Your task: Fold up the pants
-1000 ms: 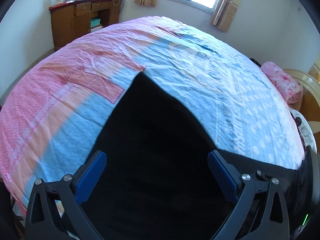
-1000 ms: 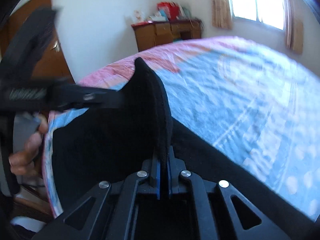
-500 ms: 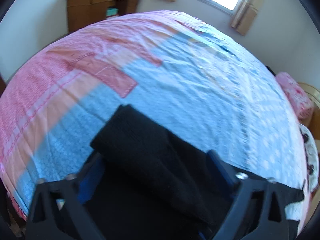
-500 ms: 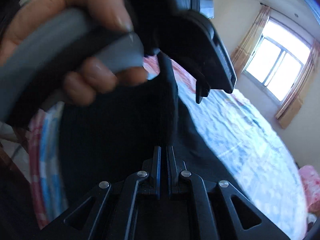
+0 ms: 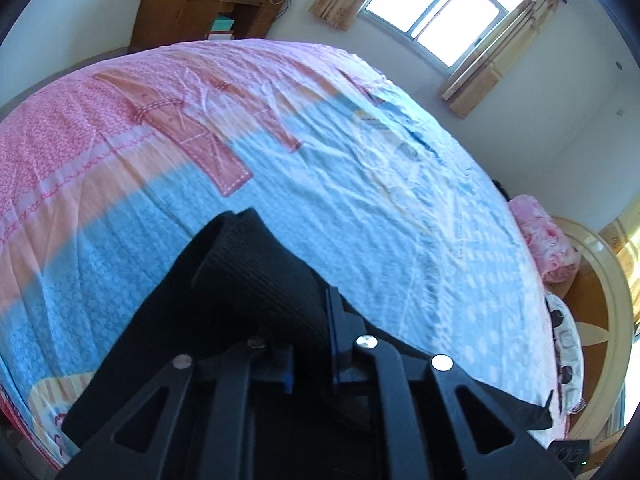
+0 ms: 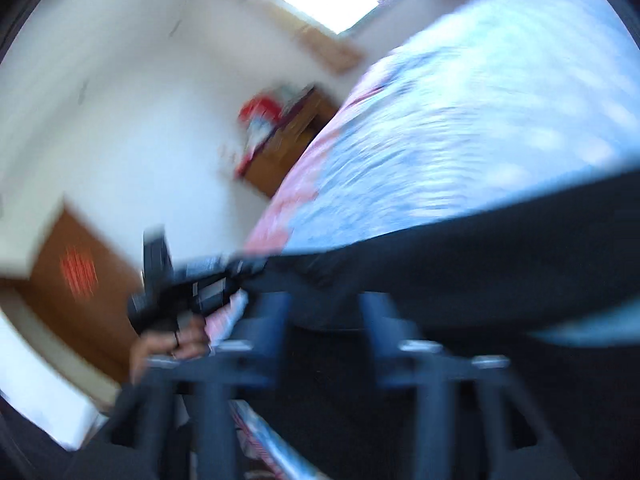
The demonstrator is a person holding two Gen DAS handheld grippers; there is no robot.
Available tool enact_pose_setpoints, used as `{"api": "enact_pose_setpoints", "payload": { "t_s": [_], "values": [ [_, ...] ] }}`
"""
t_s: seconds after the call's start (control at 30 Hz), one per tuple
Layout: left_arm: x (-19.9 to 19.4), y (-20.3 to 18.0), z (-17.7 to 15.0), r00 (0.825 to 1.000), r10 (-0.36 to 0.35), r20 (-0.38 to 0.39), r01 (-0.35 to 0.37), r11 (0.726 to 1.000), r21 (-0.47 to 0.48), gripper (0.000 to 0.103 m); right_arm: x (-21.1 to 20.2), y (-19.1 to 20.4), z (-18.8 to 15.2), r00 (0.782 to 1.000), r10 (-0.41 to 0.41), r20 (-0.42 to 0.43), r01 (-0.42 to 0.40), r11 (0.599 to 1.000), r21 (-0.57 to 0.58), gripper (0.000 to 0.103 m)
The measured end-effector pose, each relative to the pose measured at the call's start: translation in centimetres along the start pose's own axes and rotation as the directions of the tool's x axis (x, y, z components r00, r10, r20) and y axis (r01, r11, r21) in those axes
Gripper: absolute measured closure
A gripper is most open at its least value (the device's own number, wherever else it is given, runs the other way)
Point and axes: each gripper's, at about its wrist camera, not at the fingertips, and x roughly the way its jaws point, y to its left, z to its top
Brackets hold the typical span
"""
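Black pants [image 5: 248, 280] lie on the near edge of the bed, a folded part raised toward the camera. My left gripper [image 5: 310, 344] is shut on that thick fold of black pants. The right wrist view is blurred by motion. There my right gripper [image 6: 324, 312] has its fingers apart, with the black pants [image 6: 460, 264] stretched across in front of them. The left gripper [image 6: 188, 284] and the hand that holds it show at the left of that view, at the end of the pants.
The bed [image 5: 360, 168] has a pink and blue patterned cover. A wooden dresser [image 5: 204, 8] stands against the far wall, left of a window [image 5: 440, 12]. A pink pillow [image 5: 544, 240] lies at the bed's right end. A brown door [image 6: 76, 280] is at the left.
My left gripper has closed onto the fold of pants. My right gripper has opened, let go of the pants and swung, blurring its view.
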Motion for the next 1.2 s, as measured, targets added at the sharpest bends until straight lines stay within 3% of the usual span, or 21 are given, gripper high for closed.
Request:
{"api": "enact_pose_setpoints", "payload": {
  "t_s": [0.07,0.2,0.33,0.53,0.63,0.73,0.87,0.93,1.0,1.07,1.2],
  "values": [
    [-0.8,-0.2,0.3,0.999,-0.036,-0.006,0.035,0.999,-0.031,0.091,-3.5,-3.0,-0.2,0.994,-0.007,0.105,-0.007,0.991,0.130,0.018],
    [-3.4,-0.6,0.8,0.994,-0.104,0.019,0.105,0.993,-0.060,0.092,-7.8,-6.8,-0.9,0.981,-0.100,0.164,0.050,0.958,0.283,0.018],
    [-5.8,-0.9,1.0,0.987,-0.156,0.034,0.158,0.984,-0.077,0.092,-7.2,-8.3,-1.1,0.991,-0.039,0.131,-0.006,0.944,0.330,0.018],
    [-7.0,-0.2,0.8,0.980,-0.198,0.021,0.199,0.974,-0.113,0.092,-5.1,-7.7,0.8,0.995,-0.056,0.081,0.028,0.951,0.308,0.018],
    [-7.5,0.1,0.7,0.976,-0.219,0.013,0.218,0.967,-0.133,0.092,-5.1,-7.4,-1.4,0.998,0.022,0.062,-0.044,0.930,0.365,0.018],
    [-8.2,-0.2,0.8,0.975,-0.220,0.029,0.222,0.968,-0.118,0.092,-3.7,-6.4,-2.5,0.998,0.059,0.011,-0.058,0.921,0.386,0.018],
    [-8.1,-0.4,0.7,0.976,-0.216,0.031,0.218,0.970,-0.104,0.093,-1.5,-5.3,-1.3,1.000,-0.011,0.000,0.010,0.951,0.308,0.019],
    [-8.0,-0.1,0.6,0.974,-0.225,0.023,0.227,0.967,-0.118,0.093,-1.1,-5.5,-0.4,0.999,-0.038,0.028,0.027,0.948,0.317,0.029],
    [-8.0,0.2,0.6,0.975,-0.222,0.027,0.223,0.967,-0.123,0.093,-1.8,-6.0,0.6,0.992,-0.094,0.080,0.066,0.951,0.302,0.064],
    [-7.7,0.6,0.6,0.977,-0.210,0.024,0.211,0.969,-0.126,0.093,-2.9,-7.2,0.9,0.984,-0.134,0.118,0.087,0.936,0.341,0.081],
    [-6.8,1.0,0.3,0.983,-0.183,0.011,0.183,0.975,-0.123,0.093,-4.3,-7.7,1.5,0.974,-0.165,0.157,0.110,0.944,0.312,0.099]
  ]
}}
